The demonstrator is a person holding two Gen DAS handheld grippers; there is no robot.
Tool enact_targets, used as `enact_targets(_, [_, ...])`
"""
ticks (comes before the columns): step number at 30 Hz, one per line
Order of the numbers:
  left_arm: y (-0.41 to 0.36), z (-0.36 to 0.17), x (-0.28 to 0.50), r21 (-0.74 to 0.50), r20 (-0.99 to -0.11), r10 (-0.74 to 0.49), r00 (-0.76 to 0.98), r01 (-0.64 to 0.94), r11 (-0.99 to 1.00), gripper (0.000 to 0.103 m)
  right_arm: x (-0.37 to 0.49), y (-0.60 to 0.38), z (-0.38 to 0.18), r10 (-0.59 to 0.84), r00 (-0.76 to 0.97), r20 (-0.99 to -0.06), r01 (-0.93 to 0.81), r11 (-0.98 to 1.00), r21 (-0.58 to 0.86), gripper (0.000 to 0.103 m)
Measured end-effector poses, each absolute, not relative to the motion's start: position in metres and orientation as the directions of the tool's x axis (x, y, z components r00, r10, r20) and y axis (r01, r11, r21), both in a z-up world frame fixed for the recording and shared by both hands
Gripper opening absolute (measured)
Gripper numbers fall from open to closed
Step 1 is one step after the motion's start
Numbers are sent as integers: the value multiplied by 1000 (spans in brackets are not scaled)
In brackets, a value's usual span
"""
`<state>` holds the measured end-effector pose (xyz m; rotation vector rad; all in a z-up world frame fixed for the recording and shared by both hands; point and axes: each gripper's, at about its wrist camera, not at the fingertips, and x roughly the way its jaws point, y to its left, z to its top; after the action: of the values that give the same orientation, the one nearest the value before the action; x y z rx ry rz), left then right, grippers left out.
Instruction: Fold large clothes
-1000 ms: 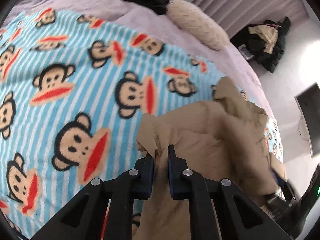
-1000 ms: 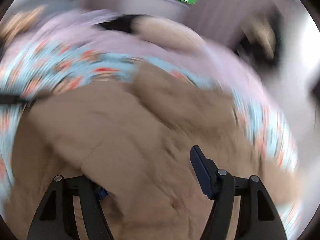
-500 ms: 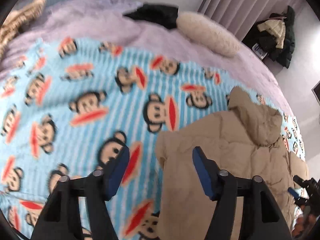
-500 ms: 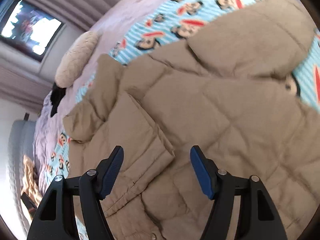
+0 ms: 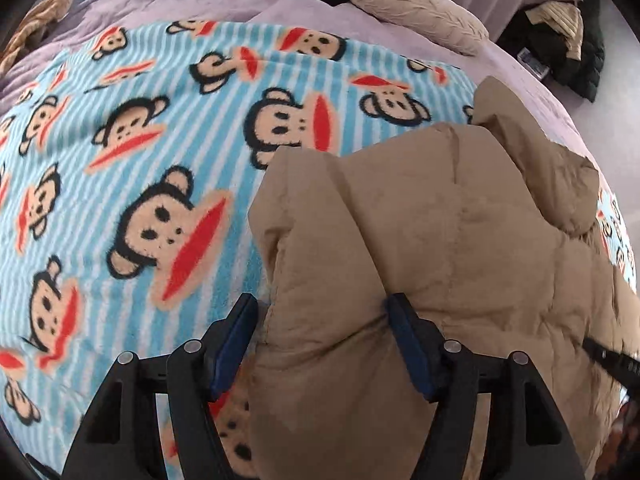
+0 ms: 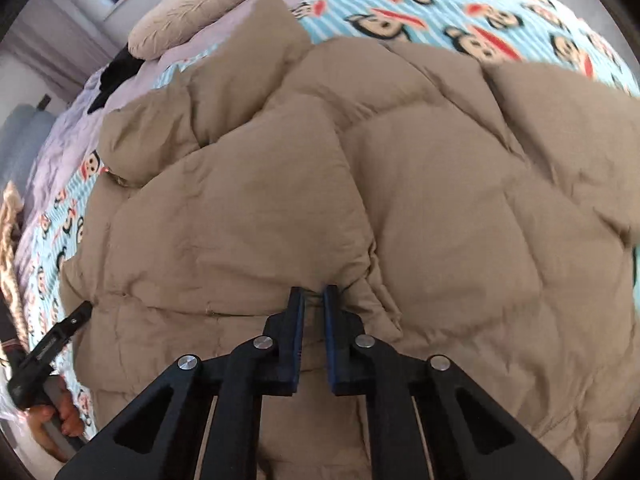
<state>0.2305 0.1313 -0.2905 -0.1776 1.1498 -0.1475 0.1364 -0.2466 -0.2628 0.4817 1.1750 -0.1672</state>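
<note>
Left wrist view shows the tan puffer jacket (image 5: 440, 240) lying on the monkey-print blanket (image 5: 140, 140) spread over the bed, its folded edge bulging between the spread jaws of the left gripper (image 5: 320, 340). Right gripper (image 6: 313, 300) has its jaws pressed nearly together, pinching a fold of the jacket near its middle. Beyond lie a beige pillow (image 5: 416, 12) and lilac bedcover (image 5: 168, 4).

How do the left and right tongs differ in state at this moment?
The left tongs stand wide open, straddling the tan puffer jacket at its edge; the right tongs are pinched shut on a fold mid-jacket. Both have blue pads and touch the same jacket.
</note>
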Motion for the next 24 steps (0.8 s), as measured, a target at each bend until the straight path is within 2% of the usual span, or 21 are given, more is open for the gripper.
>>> enact_targets(5, [127,-266,222,-122,-901,-127,415,38,992,69,128,-251,-255,163,410,-897,362,874,324,9])
enact_targets(9, [111,-229,200,-48,-882,-94,462,110,993,69,111,-269,-236,233,464,-855,349,839,418,17])
enact_targets(10, [106,-223,194,-38,-880,-93,467,125,991,69,105,-272,-233,244,467,-850,350,832,430,22])
enact_targets(12, [91,-211,182,-26,-877,-97,471,155,988,69,91,-284,-229,265,474,-840,363,810,461,39])
enact_targets(13, [81,-205,174,-26,-877,-105,469,172,985,69,81,-291,-227,272,479,-835,379,794,476,52])
enact_targets(16, [47,-197,154,-42,-883,-137,448,214,976,71,53,-312,-225,283,488,-826,420,753,506,55])
enact_targets(17, [36,-196,149,-48,-887,-144,439,223,974,76,45,-320,-225,287,487,-825,435,739,514,56])
enact_targets(18, [24,-195,143,-55,-889,-153,431,231,971,94,43,-325,-226,287,486,-825,448,729,518,57])
enact_targets(19, [11,-194,137,-59,-886,-162,434,240,969,102,34,-335,-225,287,489,-824,466,713,525,61])
enact_targets(24, [-53,-190,114,-56,-881,-196,431,316,947,102,-5,-384,-225,257,508,-822,534,656,534,70])
